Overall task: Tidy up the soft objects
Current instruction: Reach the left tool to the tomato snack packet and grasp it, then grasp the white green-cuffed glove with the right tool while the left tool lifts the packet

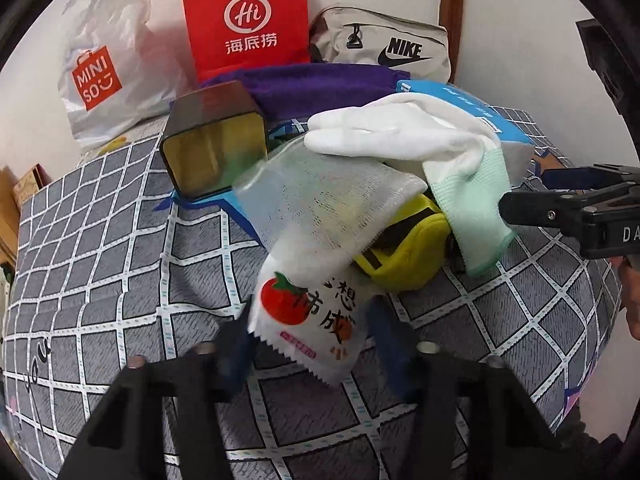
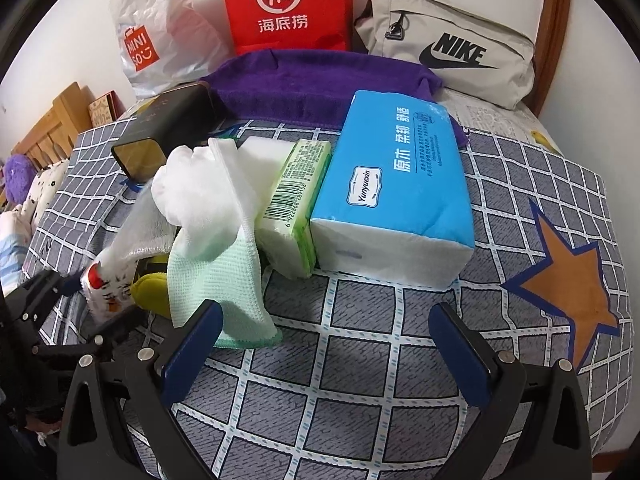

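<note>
— What do the tongs look like?
— The left gripper (image 1: 312, 354) and right gripper (image 2: 326, 354) have black angular arms, dark blue pads, round silver screws, and white lettering "DA" along one side.

Two close downward views, shared bedspread (image 1: 120, 240)

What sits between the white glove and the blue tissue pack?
A green-wrapped pack stands between the white glove and the blue tissue pack, touching the latter; right wrist view.
</note>
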